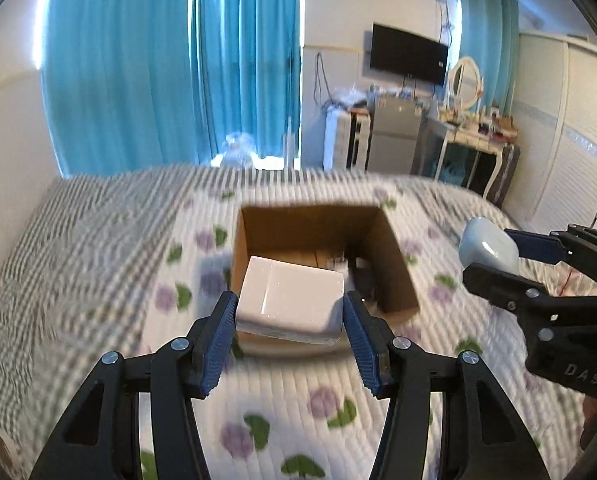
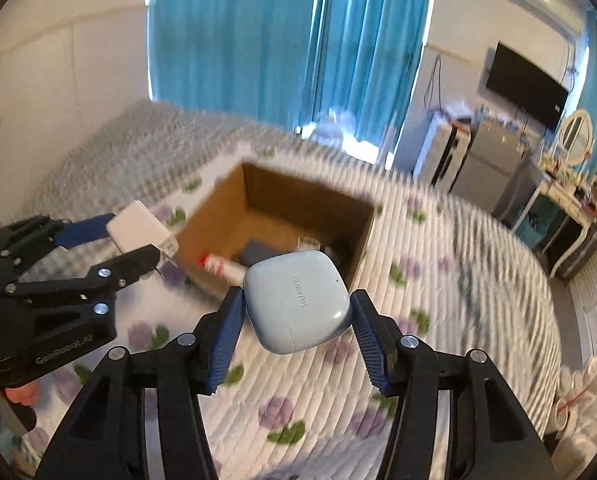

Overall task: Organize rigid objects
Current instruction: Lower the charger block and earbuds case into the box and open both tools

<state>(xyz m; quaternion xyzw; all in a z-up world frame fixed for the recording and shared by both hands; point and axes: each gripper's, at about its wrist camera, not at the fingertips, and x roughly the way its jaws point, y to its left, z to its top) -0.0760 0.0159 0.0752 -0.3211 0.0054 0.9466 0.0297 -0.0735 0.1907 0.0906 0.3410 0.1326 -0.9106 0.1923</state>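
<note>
I have the white square plastic charger (image 1: pixel 290 300) clamped in my left gripper (image 1: pixel 288 314) and the pale blue rounded earbud case (image 2: pixel 297 305) in my right gripper (image 2: pixel 296 320), both above the quilt and short of the open brown cardboard box (image 2: pixel 350 224); a few blurred items, seemingly a red-capped tube (image 2: pixel 218 265), already lie inside; these two remain.

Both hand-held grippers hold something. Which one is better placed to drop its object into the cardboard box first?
Probably the left hand-held gripper. Its white charger already hangs at the near rim of the cardboard box. The right hand-held gripper, with the blue earbud case, looks further from the box's side.
</note>
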